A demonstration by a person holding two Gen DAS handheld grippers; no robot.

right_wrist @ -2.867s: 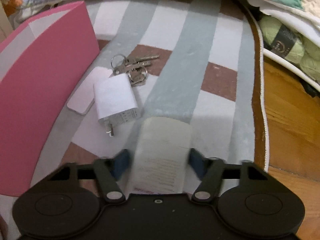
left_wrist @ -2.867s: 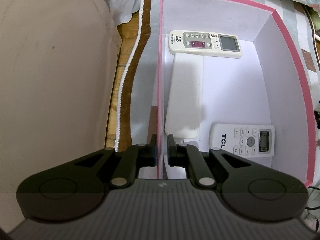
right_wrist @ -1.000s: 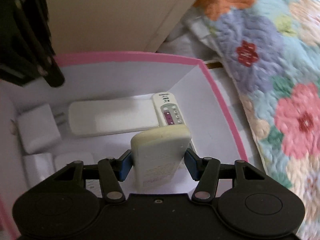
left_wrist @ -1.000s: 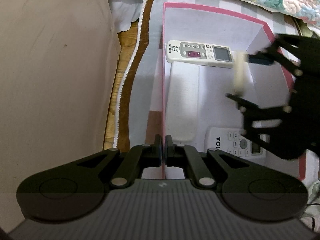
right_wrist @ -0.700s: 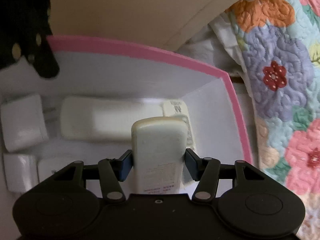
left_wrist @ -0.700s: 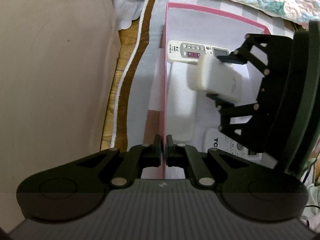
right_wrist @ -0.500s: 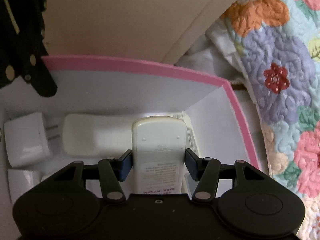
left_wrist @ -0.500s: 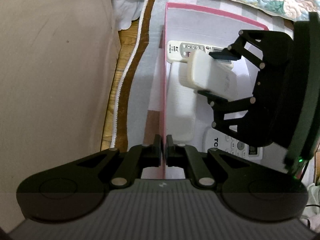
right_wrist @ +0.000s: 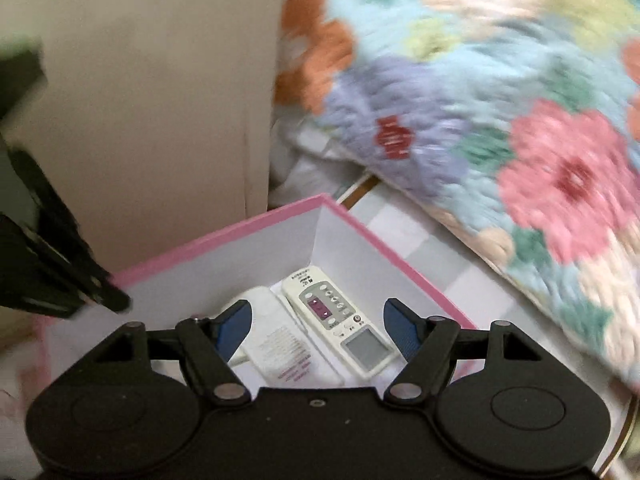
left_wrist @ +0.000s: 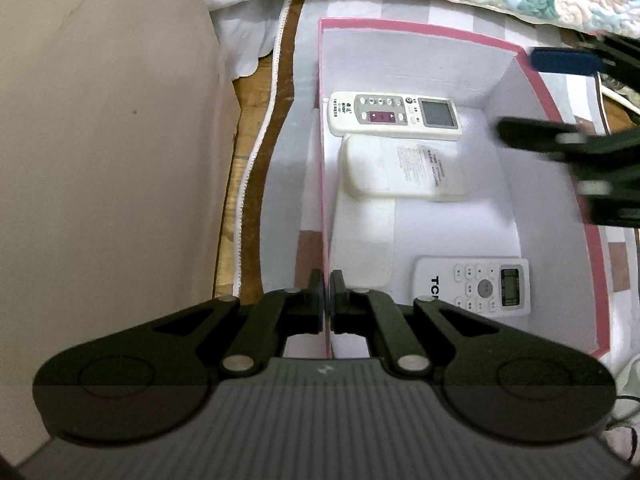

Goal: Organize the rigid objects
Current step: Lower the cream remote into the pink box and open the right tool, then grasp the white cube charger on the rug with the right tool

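Right gripper (right_wrist: 316,330) just let go, jaws wide; cream remote (left_wrist: 404,172) lies half-stacked, might slide. Left gripper (left_wrist: 327,300) clenched on the pink box wall (left_wrist: 323,200).

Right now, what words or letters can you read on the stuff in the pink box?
"TC": on the white remote nearest the left claw; the rest of the word is hidden.
Print on the face-down cream remote: too small to read.
Labels and buttons on the remote with the purple panel: too small to read.
Nothing readable on the pink box itself.
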